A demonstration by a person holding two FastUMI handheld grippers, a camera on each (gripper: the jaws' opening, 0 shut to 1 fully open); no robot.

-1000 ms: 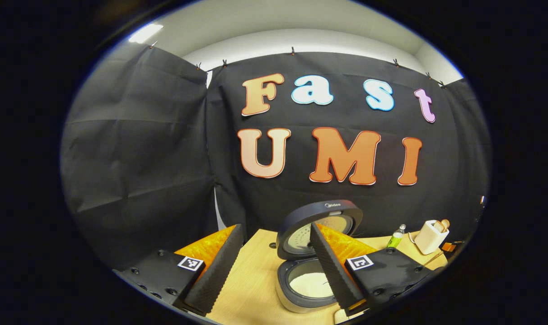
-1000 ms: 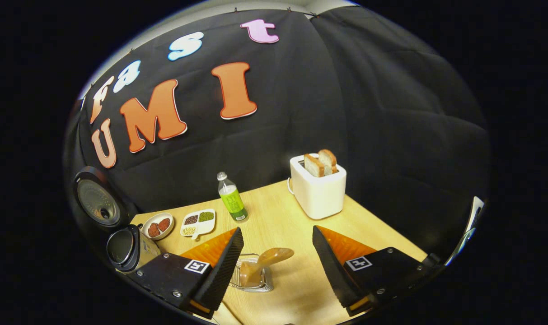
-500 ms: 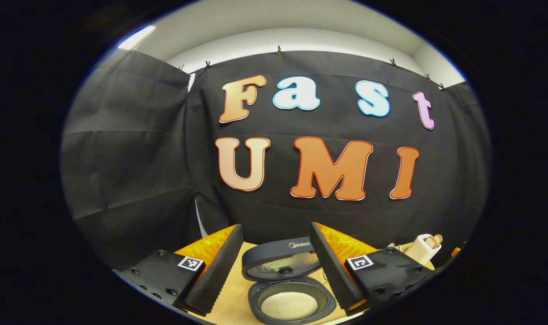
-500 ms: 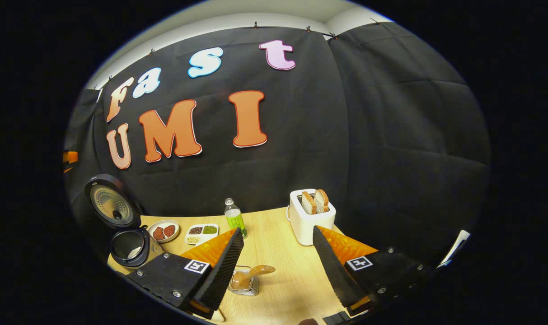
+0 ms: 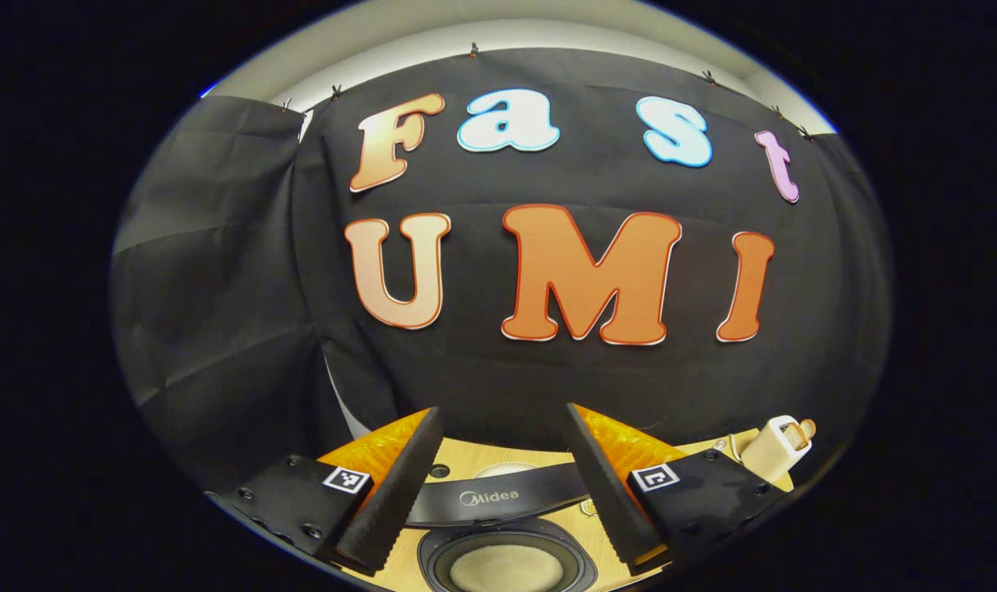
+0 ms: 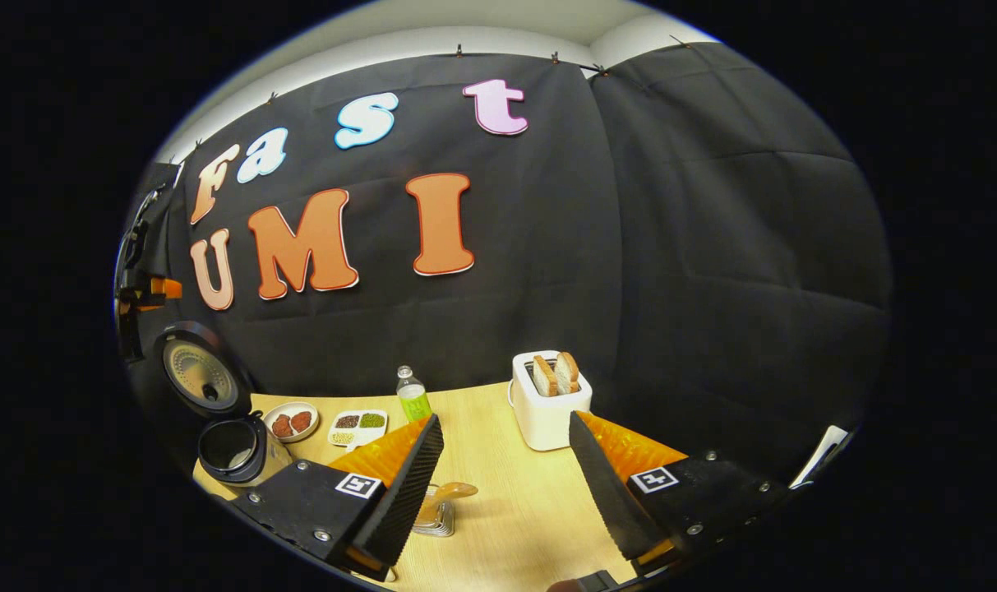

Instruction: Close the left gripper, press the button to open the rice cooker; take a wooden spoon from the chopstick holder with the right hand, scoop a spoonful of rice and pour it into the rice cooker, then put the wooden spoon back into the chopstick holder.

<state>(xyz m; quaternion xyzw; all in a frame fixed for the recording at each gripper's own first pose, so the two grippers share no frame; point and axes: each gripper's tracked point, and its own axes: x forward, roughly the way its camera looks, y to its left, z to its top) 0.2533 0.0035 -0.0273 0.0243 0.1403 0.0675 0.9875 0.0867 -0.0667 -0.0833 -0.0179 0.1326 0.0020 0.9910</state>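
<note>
The dark rice cooker [image 5: 498, 497] stands open right below my left gripper [image 5: 500, 411], its raised lid edge-on between the open fingers and white rice in the pot [image 5: 506, 569]. In the right gripper view the cooker [image 6: 232, 450] sits at the far left with its lid [image 6: 196, 374] up. The wooden spoon [image 6: 451, 492] leans in the wire chopstick holder [image 6: 434, 518] on the table, just beside the left finger of my right gripper [image 6: 505, 418]. That gripper is open, holds nothing, and hovers short of the holder. The left gripper [image 6: 142, 288] hangs above the cooker.
A white toaster [image 6: 547, 404] with two bread slices stands at the back of the wooden table [image 6: 506, 526]. A green bottle [image 6: 413, 396], a divided dish of grains [image 6: 358, 423] and a small plate [image 6: 291, 421] line the back. The toaster [image 5: 779, 446] also appears at the right.
My left gripper has swung over the open cooker, which slid from the right to the centre of its view. My right gripper drew back from the holder; the spoon stays in it.
</note>
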